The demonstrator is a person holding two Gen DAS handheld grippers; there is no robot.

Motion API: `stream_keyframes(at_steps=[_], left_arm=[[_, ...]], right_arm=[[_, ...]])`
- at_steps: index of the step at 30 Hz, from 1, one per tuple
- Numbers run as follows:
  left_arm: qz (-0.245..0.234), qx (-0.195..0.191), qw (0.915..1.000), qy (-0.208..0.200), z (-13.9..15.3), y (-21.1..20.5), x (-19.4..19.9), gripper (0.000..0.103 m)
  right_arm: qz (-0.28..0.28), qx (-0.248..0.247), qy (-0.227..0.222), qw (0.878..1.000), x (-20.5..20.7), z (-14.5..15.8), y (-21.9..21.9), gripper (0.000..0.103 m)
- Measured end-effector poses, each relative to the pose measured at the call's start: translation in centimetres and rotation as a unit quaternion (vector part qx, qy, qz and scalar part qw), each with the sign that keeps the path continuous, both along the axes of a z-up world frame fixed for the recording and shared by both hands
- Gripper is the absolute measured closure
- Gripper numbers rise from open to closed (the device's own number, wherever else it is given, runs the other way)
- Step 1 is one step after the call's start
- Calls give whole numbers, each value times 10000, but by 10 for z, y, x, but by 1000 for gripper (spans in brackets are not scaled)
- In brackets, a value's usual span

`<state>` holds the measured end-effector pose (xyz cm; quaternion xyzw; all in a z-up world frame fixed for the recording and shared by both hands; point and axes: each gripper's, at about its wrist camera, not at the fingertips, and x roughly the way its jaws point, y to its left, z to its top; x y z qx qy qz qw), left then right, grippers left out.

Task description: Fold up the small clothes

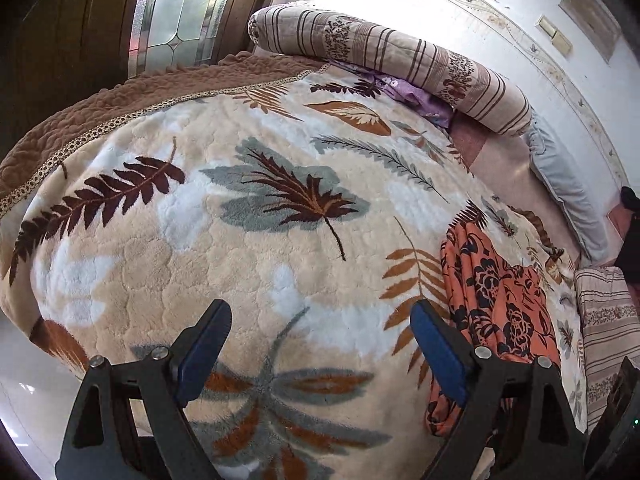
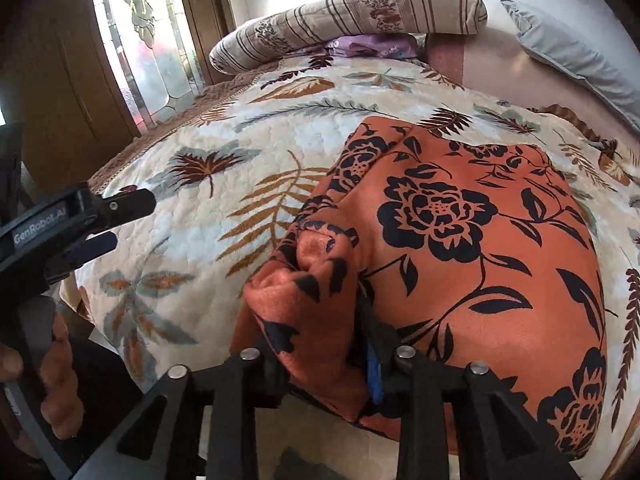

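An orange garment with black flowers [image 2: 460, 240] lies folded on the leaf-patterned blanket [image 2: 200, 240]. Its near-left corner is bunched up and stands between the fingers of my right gripper [image 2: 316, 312]. One blue pad [image 2: 374, 368] shows beside the cloth; the other finger is hidden behind the bunch. The jaws stand apart and do not visibly squeeze the cloth. My left gripper [image 1: 320, 312] is open over bare blanket [image 1: 240, 240], with nothing between its fingers. The garment [image 1: 500, 300] lies just right of it. In the right wrist view, the left gripper [image 2: 120, 222] shows at the left edge, held by a hand [image 2: 60, 380].
A rolled striped quilt [image 1: 380, 52] lies along the bed's far edge, with purple cloth [image 1: 420, 96] tucked under it. A grey pillow [image 1: 560, 184] lies against the wall at the right, and a striped folded piece [image 1: 608, 312] lies nearer. The bed drops to pale floor [image 1: 24, 380] at the left.
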<state>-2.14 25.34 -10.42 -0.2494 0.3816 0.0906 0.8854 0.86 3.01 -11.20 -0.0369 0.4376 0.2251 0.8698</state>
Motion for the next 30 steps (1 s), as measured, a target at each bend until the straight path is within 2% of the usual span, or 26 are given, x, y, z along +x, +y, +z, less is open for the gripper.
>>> stream_keyframes(at_steps=[2, 4, 6, 10, 12, 15, 16, 17, 18, 19, 20, 21, 25, 30], left_arm=[[-22, -11, 10000, -63, 2, -2, -1, 12], [-125, -91, 9997, -171, 5, -7, -1, 12], [-357, -201, 9989, -231, 11, -19, -1, 12], [-1184, -386, 9907, -548, 38, -67, -9, 12], [-1585, -346, 9854, -527, 45, -95, -7, 12], [-1832, -225, 9824, -281, 40, -127, 1, 12], [-1852, -182, 9825, -71, 32, -133, 7, 19], [-1868, -160, 9819, 278, 19, -137, 14, 31], [-1832, -141, 9802, 744, -1, -139, 22, 74], [-1718, -350, 9784, 1095, -20, -134, 26, 83], [-1557, -738, 9803, 966, -27, -124, 22, 83], [-1502, -898, 9801, 933, -27, -119, 19, 83], [-1470, -613, 9828, 940, -24, -126, 8, 83], [-1403, -709, 9830, 954, -26, -125, 4, 83]], right_arm=[[239, 321, 111, 9991, -8, 2, -3, 35], [249, 429, 32, 9988, -21, 7, -8, 35], [117, 838, 21, 9964, -34, 17, -26, 35], [-513, 1336, -220, 9895, -50, 36, -78, 35], [-911, 1576, -282, 9829, -53, 42, -107, 35], [-1403, 1958, -220, 9703, -52, 44, -145, 35], [-1518, 2037, -215, 9670, -53, 43, -155, 35], [-1591, 2096, -208, 9645, -50, 43, -163, 35], [-1638, 2141, -181, 9628, -49, 41, -169, 34], [-1684, 2171, -121, 9614, -48, 37, -174, 34], [-1739, 2210, -27, 9597, -47, 33, -178, 35], [-1779, 2282, 68, 9572, -47, 29, -182, 34], [-1891, 2487, 202, 9497, -41, 21, -195, 34], [-1943, 2749, 331, 9410, -38, 17, -206, 34]])
